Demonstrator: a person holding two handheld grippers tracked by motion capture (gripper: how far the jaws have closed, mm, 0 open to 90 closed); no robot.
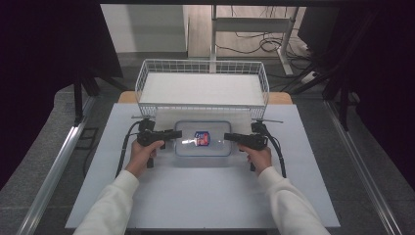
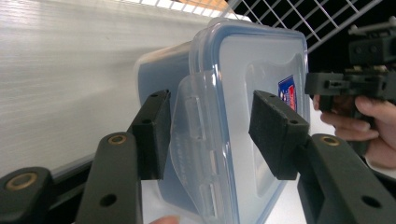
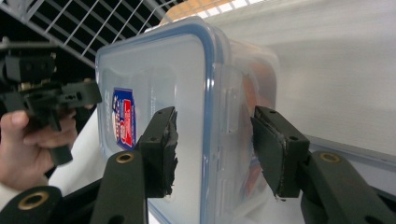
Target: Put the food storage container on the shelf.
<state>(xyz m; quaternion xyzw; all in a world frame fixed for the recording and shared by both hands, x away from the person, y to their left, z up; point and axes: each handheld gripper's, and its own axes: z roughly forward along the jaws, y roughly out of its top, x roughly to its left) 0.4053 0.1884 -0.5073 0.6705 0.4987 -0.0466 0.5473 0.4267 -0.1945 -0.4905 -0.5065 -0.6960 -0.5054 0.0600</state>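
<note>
Grey tabletop (image 1: pixel 205 196), dark curtains either side, a white wire basket (image 1: pixel 147 78) at the far edge. My left tool (image 1: pixel 177 133) was clamped on the left short end of the clear lidded container (image 1: pixel 215 147), one jaw over the lid, the other under the base, with the latch flap (image 2: pixel 196 140) between them.

The container sat mid-tabletop, just in front of the basket, lid up. Its long axis ran across the tabletop from one tool to the other, and the red-and-blue label (image 1: pixel 202 138) faced the ceiling.

My right tool (image 1: pixel 226 137) straddled the right short end the same way. I could not tell whether its pads pressed or merely stood beside lid and base.

The risk, as I judged it, was an uneven hold. If one end was carried firmly and the other loosely, the smooth plastic could slip, tip and drop. A jaw bearing on a latch flap could also pop it, freeing the lid. The basket's near rim stood close enough to catch the container on a low lift.
</note>
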